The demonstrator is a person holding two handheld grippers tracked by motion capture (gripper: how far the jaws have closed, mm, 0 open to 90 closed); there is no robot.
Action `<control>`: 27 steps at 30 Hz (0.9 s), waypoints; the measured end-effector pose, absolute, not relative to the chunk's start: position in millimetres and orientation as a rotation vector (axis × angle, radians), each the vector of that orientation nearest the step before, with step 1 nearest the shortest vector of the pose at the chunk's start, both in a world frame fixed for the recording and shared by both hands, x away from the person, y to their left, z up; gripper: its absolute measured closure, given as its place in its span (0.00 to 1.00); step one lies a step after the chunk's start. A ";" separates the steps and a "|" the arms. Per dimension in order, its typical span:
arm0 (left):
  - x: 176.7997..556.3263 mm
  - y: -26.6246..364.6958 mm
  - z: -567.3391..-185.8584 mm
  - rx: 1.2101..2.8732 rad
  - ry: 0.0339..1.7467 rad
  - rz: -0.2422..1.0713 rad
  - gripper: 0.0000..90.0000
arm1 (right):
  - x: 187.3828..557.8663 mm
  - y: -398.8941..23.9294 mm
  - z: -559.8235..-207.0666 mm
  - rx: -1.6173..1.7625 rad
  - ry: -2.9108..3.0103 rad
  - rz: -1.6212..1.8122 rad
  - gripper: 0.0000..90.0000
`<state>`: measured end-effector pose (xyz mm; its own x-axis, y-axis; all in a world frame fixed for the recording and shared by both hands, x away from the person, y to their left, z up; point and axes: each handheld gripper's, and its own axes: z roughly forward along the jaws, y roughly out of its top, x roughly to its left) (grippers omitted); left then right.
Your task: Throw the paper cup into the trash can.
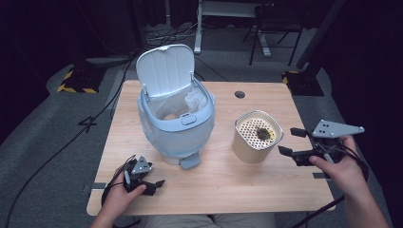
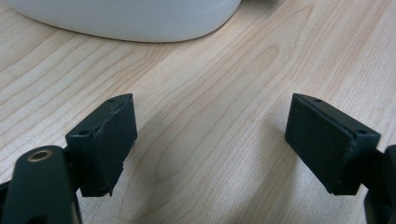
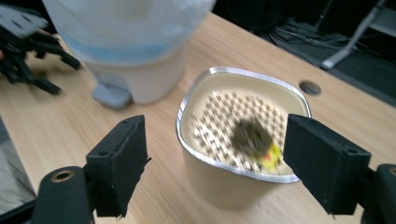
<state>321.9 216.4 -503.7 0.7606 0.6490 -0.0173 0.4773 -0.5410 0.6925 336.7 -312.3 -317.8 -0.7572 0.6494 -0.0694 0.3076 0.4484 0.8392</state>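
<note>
A pale blue pedal bin (image 1: 176, 128) stands mid-table with its lid (image 1: 165, 71) up and a white liner inside. To its right sits a beige container (image 1: 252, 147) with a perforated insert that carries a dark clump (image 1: 263, 134) and a speck of yellow. My right gripper (image 1: 286, 141) hovers just right of the container, open, jaws pointing at it. In the right gripper view the container (image 3: 219, 182) lies ahead of the open right gripper (image 3: 215, 135), untouched. My left gripper (image 1: 154, 186) rests low at the front left, and in its own view the left gripper (image 2: 210, 121) is open over bare wood.
The wooden table (image 1: 237, 190) has a round cable hole (image 1: 240, 94) at the back right. The bin's pedal (image 1: 190, 161) sticks out toward me. Beyond the table are dark floor, cables and chair legs.
</note>
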 end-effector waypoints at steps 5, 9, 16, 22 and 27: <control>321.9 216.4 -503.7 2.248 0.838 0.314 0.19 | 324.7 -333.2 -345.4 0.908 2.279 1.213 0.25; 322.0 216.4 -503.7 2.248 0.838 0.314 0.19 | 324.1 -346.1 -375.9 1.014 2.263 1.212 0.25; 322.0 216.5 -503.7 2.249 0.838 0.314 0.19 | 324.0 -361.1 -420.8 1.099 2.273 1.156 0.26; 321.7 215.9 -503.8 2.247 0.849 0.316 0.18 | 327.4 -371.3 -450.6 1.162 2.253 1.152 0.26; 321.7 215.8 -503.8 2.247 0.851 0.315 0.18 | 330.8 -379.2 -469.9 1.216 2.254 1.095 0.26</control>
